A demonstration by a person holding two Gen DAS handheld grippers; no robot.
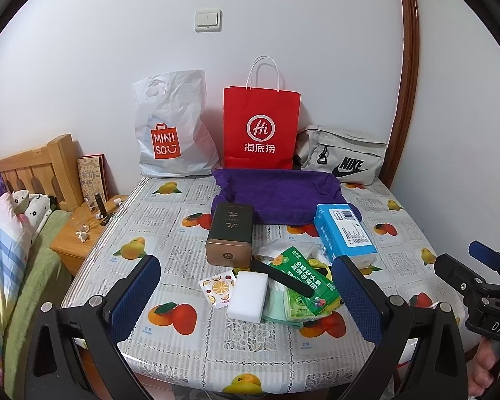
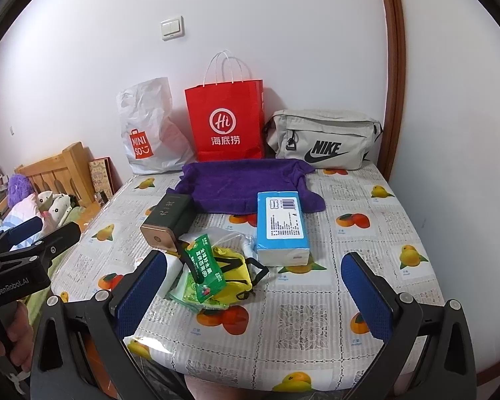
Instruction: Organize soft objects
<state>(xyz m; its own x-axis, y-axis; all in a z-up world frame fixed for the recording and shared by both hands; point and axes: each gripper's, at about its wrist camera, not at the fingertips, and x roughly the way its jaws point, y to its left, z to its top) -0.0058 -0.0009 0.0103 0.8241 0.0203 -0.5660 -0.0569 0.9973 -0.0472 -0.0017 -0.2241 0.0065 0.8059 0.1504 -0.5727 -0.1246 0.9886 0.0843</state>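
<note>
Progress: you had sorted nothing yet | left gripper (image 1: 246,286) and right gripper (image 2: 253,286): jaws spread wide, empty, above the table (image 2: 316,316) | soft items pile (image 1: 293,286) lay mid-table, purple towel (image 1: 280,196) behind, tissue pack (image 2: 281,223) beside | all pending.

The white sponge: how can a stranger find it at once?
Start at the red bag by the wall and come toward the table's near edge, past the dark tin. The sponge is the plain white block, no print.
</note>
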